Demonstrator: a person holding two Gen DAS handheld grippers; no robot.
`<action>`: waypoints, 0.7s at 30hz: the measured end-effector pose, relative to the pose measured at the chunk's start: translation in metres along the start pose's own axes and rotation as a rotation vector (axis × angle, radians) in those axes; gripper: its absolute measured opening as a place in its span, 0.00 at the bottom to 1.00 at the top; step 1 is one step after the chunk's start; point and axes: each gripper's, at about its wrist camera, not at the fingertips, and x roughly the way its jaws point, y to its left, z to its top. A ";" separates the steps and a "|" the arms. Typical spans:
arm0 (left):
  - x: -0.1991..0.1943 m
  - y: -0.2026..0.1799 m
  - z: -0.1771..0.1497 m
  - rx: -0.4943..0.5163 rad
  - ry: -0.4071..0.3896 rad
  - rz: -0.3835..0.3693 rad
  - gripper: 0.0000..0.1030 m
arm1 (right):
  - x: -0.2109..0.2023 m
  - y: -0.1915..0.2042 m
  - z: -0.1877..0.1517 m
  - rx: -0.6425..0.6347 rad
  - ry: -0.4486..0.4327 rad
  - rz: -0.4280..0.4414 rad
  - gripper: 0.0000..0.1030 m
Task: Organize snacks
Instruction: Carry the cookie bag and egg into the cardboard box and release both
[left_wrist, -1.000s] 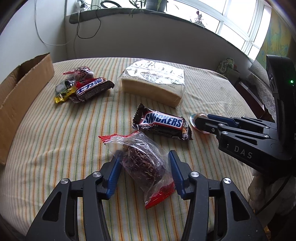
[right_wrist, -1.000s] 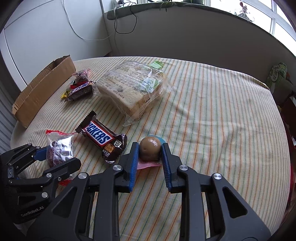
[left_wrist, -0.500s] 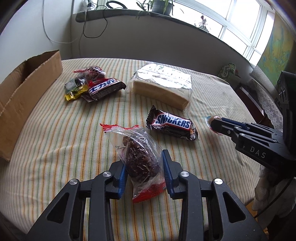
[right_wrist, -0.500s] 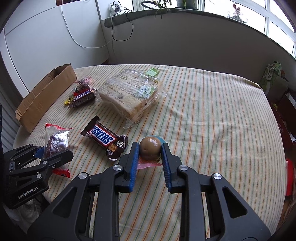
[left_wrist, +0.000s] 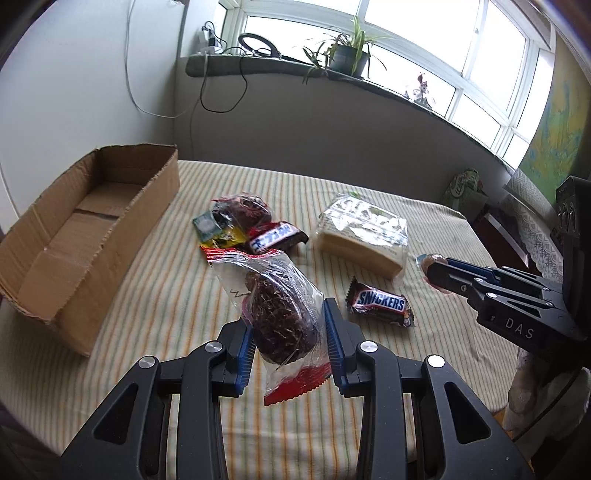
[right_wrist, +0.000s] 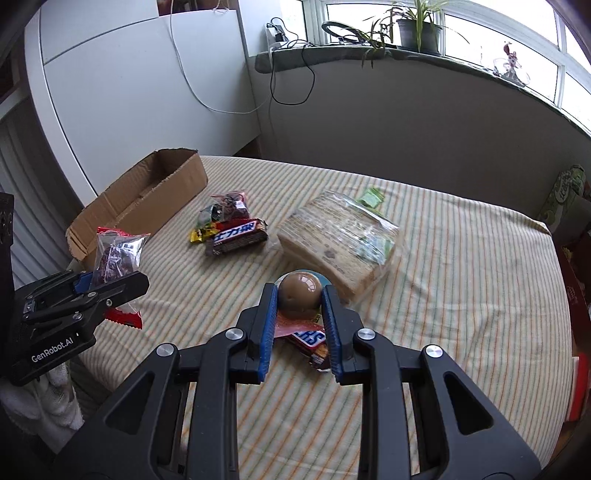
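Carrying two snacks at once, we read this as the transport step of the sort. Our left gripper (left_wrist: 290, 341) is clamped on a clear bag of dark chocolate cake (left_wrist: 275, 314), red crimped ends showing above and below the pads; the bag hangs clear of the striped table (left_wrist: 155, 295). Our right gripper (right_wrist: 299, 315) is clamped on a round brown chocolate ball (right_wrist: 299, 295) in a blue and pink wrapper, also held off the cloth.

Landmark: the open cardboard box (left_wrist: 85, 225), which looks empty in both views. Just beside its near long wall lies a small pile of sweets (left_wrist: 245, 229): a dark bar, a yellow packet, a bagged cake. Beyond the pile, farther from the box, sits the wrapped bread loaf (left_wrist: 364, 236). The Snickers bar (left_wrist: 380, 304) lies farthest from the box of the loose items, just beside the loaf.

Judgement: the box is the likely destination, though the pile beside it could be the target instead. Next move calls for bringing the bagged cake over the box's rim before parting the pads, then the ball likewise; the ball may roll once released, so it wants a low drop. The Snickers bar, loaf and pile are not yet sorted.
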 end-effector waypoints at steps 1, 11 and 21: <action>-0.004 0.007 0.003 -0.006 -0.010 0.009 0.32 | 0.002 0.009 0.005 -0.012 -0.003 0.008 0.25; -0.028 0.093 0.025 -0.084 -0.081 0.124 0.32 | 0.037 0.098 0.054 -0.103 -0.021 0.120 0.25; -0.032 0.157 0.029 -0.144 -0.083 0.189 0.32 | 0.082 0.178 0.093 -0.179 -0.004 0.219 0.25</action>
